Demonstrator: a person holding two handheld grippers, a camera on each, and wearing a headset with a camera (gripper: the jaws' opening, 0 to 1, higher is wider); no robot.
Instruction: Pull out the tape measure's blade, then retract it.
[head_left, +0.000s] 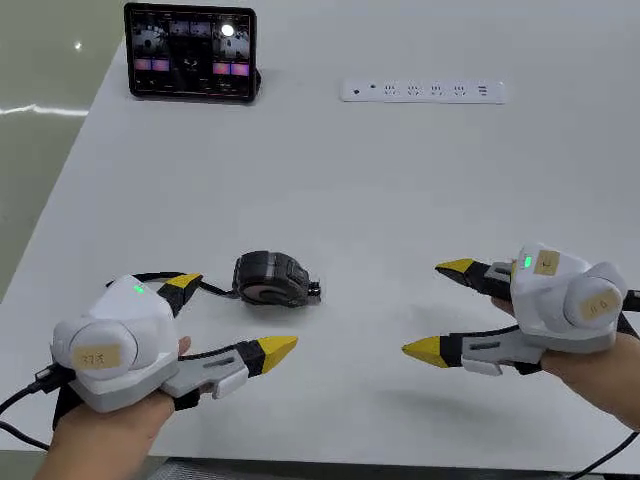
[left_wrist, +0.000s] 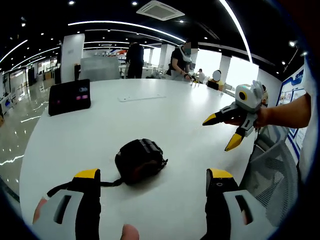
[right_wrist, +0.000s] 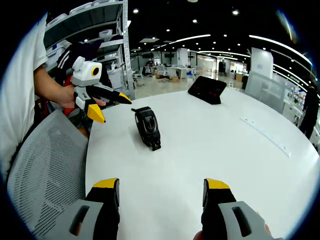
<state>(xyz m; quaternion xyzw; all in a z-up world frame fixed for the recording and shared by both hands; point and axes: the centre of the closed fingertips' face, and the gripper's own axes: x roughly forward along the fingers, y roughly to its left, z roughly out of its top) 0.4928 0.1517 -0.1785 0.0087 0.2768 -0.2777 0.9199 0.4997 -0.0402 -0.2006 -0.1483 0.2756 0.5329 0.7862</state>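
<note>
white table (head_left: 400, 180) carries the tape measure (head_left: 270, 281), lower left; left claw (head_left: 235, 314) and right claw (head_left: 437, 308) stand apart, empty. seems hard, compact: grip its body.

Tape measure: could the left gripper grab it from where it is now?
Probably yes. The left gripper is open, its jaws point toward the tape measure just ahead, and only bare table lies between them.

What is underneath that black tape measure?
The tape measure sits on the white table, with its black strap trailing beside it. The patch of table beneath its base is covered.
</note>
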